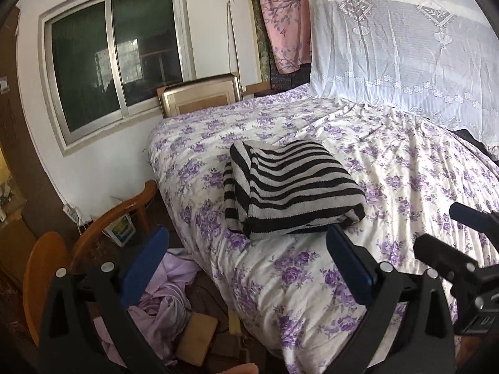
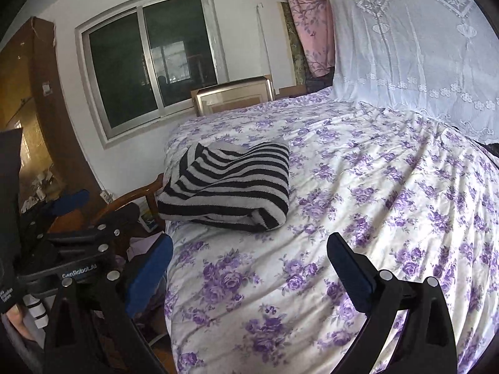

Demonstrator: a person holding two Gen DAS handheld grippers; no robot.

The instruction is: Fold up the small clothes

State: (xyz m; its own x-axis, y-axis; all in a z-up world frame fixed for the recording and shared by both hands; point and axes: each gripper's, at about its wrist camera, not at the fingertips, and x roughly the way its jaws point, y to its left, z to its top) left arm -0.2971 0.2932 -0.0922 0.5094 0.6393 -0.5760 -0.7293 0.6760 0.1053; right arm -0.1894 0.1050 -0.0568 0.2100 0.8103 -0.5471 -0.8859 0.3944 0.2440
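Left wrist view, read from left to right with the bed (image 1: 312, 280) as landmark: off its left side stand one wooden chair (image 1: 93, 233) and a lilac heap of cloth (image 1: 162, 305) on the floor, below one window (image 1: 115, 62) in the wall. On the bed, near its left edge, lies the striped garment (image 1: 290, 190), one piece, already folded into a thick block of black and grey bands. Behind the bed's far right part hangs one white lace curtain (image 1: 405, 46).

The left gripper (image 1: 246, 268) stands released, its two blue pads spread wide with nothing between them, just short of the garment's near edge. The right gripper (image 2: 249, 271) is likewise fully spread and empty over the flowered sheet, nearer than the garment and to its right.

The garment looks like soft, light knit: it will sag and slide apart if lifted by one layer. A sound hold would pinch all the layers together at the near folded edge, one gripper towards each end. No other small clothes to fold show on the bed, so the fold seems finished.
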